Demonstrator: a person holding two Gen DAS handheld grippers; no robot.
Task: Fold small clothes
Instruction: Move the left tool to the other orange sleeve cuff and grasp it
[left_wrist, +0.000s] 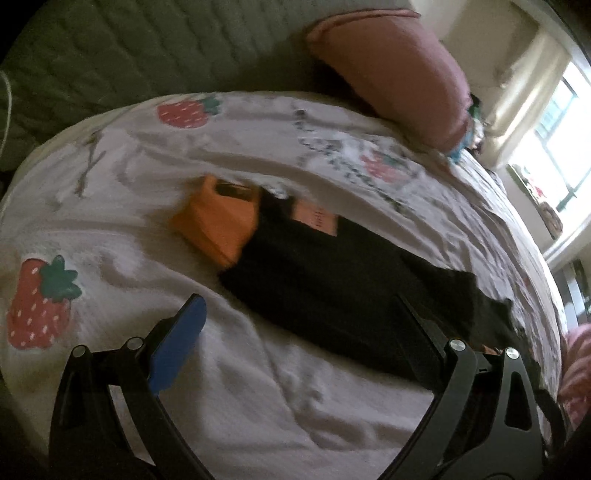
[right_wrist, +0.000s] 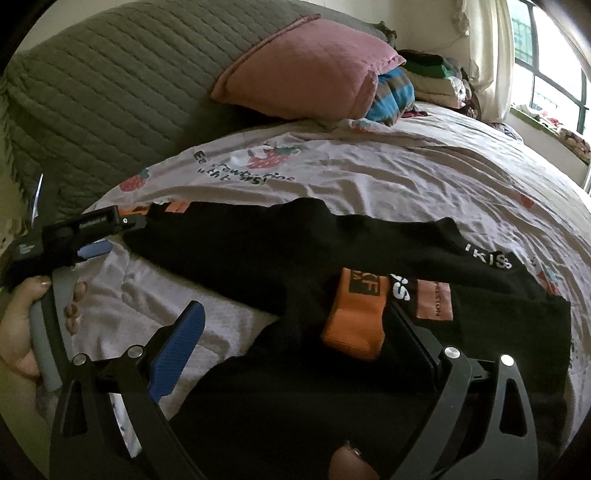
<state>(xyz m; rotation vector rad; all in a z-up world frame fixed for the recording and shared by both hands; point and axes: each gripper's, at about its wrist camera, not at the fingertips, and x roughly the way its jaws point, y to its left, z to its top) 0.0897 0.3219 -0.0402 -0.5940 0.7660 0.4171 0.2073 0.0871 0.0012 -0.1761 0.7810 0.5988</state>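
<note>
Lying on the bed: a black garment (right_wrist: 280, 254) with orange cuffs, spread lengthwise across the strawberry-print sheet (right_wrist: 388, 170).
Garment details: one orange cuff (right_wrist: 356, 314) sits folded over the black cloth near the right tongs; an orange label (right_wrist: 434, 301) lies just beside it; white lettering (right_wrist: 487, 258) runs along the far edge.
Garment from the left wrist view: the black cloth (left_wrist: 332, 280) runs from the middle of the picture down to the right; the other orange cuff (left_wrist: 218, 225) lies at its far end, on the sheet (left_wrist: 258, 387).
Left tongs (left_wrist: 299, 306): spread wide, holding nothing. The blue pad (left_wrist: 177, 347) hangs over bare sheet, just clear of the garment's near edge; the opposite black finger (left_wrist: 421, 332) overlaps the dark cloth, though whether it touches cannot be told.
Left tongs from the right wrist view: the tool (right_wrist: 88, 236) appears at the far left by the garment's end, gripped by a hand (right_wrist: 22, 321) around a grey handle.
Right tongs (right_wrist: 295, 321): also wide, gripping nothing. The blue pad (right_wrist: 177, 350) stands over the edge where black cloth meets sheet; the black finger (right_wrist: 410, 343) stands beside the orange cuff, with black cloth filling the gap between the two fingers.
Fingertip (right_wrist: 349, 465): part of a digit shows at the bottom edge, over the black cloth.
Surroundings: a pink pillow (right_wrist: 306, 70) leans on the quilted green headboard (right_wrist: 110, 81); folded clothes (right_wrist: 424, 77) are stacked beyond it, near the window (right_wrist: 546, 66).
</note>
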